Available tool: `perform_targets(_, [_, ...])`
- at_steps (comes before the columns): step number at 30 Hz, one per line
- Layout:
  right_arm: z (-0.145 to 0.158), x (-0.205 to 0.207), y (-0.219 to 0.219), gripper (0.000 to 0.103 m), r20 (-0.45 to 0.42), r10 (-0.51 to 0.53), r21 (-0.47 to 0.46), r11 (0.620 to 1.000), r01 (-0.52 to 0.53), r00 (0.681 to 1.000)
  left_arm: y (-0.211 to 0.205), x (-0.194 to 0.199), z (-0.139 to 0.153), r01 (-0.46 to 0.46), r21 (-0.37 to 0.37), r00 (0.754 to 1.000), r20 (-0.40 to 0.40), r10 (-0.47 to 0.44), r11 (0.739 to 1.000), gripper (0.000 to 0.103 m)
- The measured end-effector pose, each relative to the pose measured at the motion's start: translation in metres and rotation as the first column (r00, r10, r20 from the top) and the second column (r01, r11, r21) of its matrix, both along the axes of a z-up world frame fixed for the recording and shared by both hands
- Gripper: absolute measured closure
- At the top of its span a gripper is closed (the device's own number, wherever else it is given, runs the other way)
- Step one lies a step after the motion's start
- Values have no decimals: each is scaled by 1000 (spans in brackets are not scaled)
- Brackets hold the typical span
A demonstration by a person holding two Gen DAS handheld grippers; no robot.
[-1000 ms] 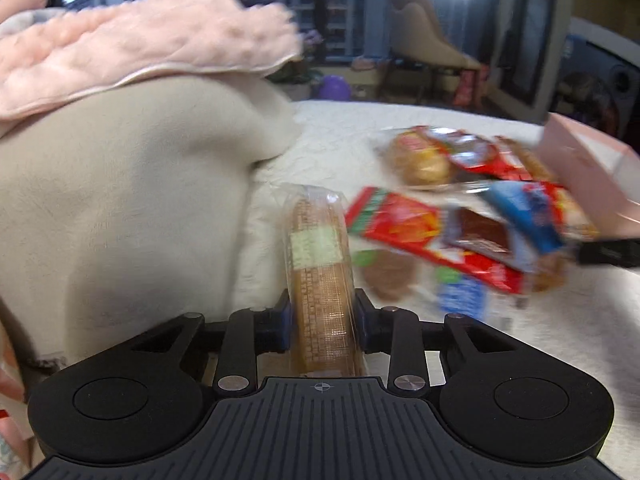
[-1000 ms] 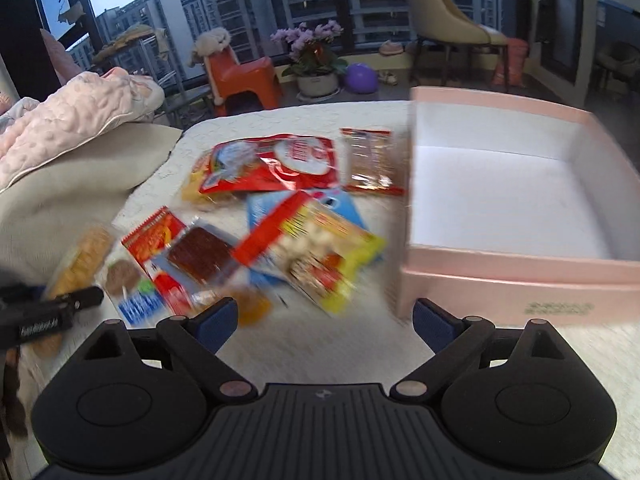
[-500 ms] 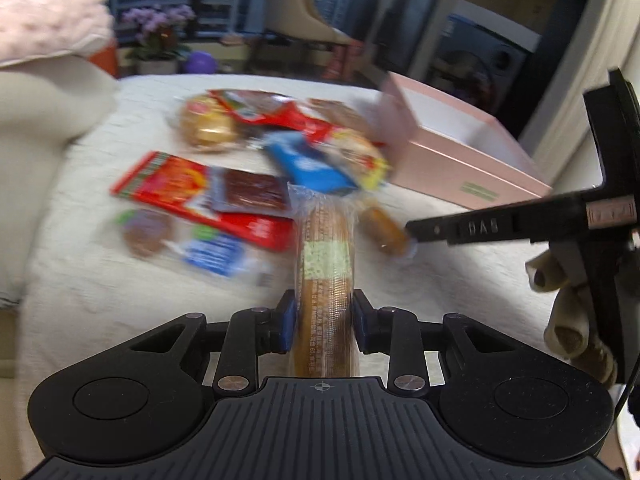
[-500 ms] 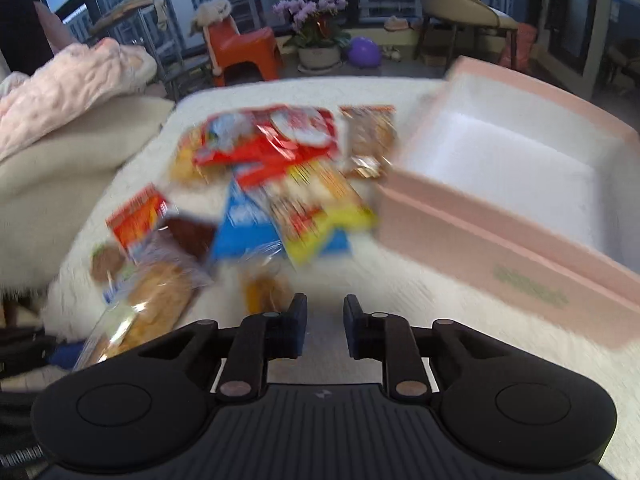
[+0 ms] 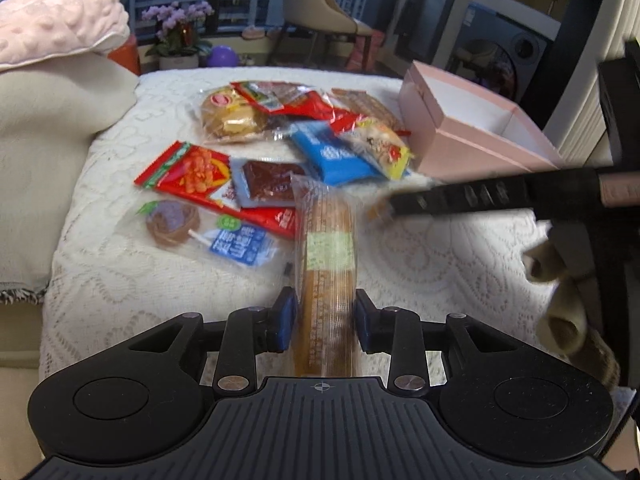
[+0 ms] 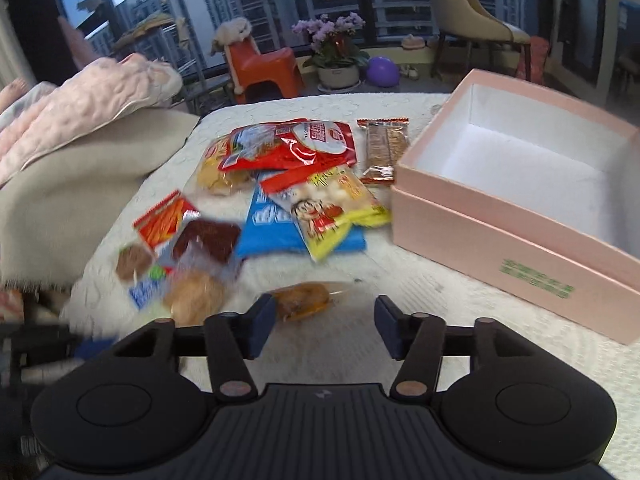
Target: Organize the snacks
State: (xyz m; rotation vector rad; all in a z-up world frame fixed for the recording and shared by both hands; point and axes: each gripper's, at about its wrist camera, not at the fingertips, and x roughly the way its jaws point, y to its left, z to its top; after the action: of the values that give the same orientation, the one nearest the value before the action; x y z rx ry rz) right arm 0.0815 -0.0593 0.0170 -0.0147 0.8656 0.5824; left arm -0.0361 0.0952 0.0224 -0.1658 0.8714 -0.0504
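Left wrist view: left gripper squeezed tight on a long wrapped biscuit pack, 2 blue pads pressed on its sides, pack sticking straight out over the white lace cloth. Beyond it, a heap of snacks: red packet, dark brown packet, blue packet, round bread bag, purple cookie pack. Pink box off to the right, open on top. Black bar of the right gripper reaching in from the right, blurry.

Right wrist view: right gripper spread wide, holding nothing. Small orange snack flat on the cloth, just beside the left pad, well apart from the right one. Yellow packet on top of the blue packet. Long bar snack next to the pink box, white inside.
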Motion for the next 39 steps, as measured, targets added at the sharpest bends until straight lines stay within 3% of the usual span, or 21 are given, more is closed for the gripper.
perform_targets(6, [2,1,12,38,41,0,-35,999,2,999,-9,-2,-1,43,25,999,-4,-43,999,62])
perform_targets(10, [4,0,-2,38,36,-13,-56,998,15,999,-3,-4,1,18,-28,1000,-4,-18,999,68])
perform_targets(15, [-2,-19,-23,38,126,-36,-207,976,62,991,5,-3,3,-72,-45,997,23,73,996,69])
perform_targets(21, [14,-32,-36,38,136,5,-104,995,9,991,6,0,0,-87,-39,996,22,88,995,69])
perform_targets(26, [10,-12,-4,38,96,-7,-59,998,13,995,5,-3,-3,-76,-28,997,29,77,997,69])
perform_targets(30, [-3,0,11,37,52,3,-81,997,1,999,7,-6,-4,-66,-36,997,33,67,997,68])
perform_targets(33, [-3,-12,0,37,94,27,-134,991,-14,995,9,-7,-5,-70,-52,996,45,73,996,67])
perform_targets(36, [-3,-25,-17,37,163,-10,-217,975,46,987,6,-6,-6,-74,-50,996,51,76,996,68])
perform_targets(39, [2,-25,-31,37,103,-12,-137,990,27,995,3,-5,-5,-70,-36,996,53,72,997,67])
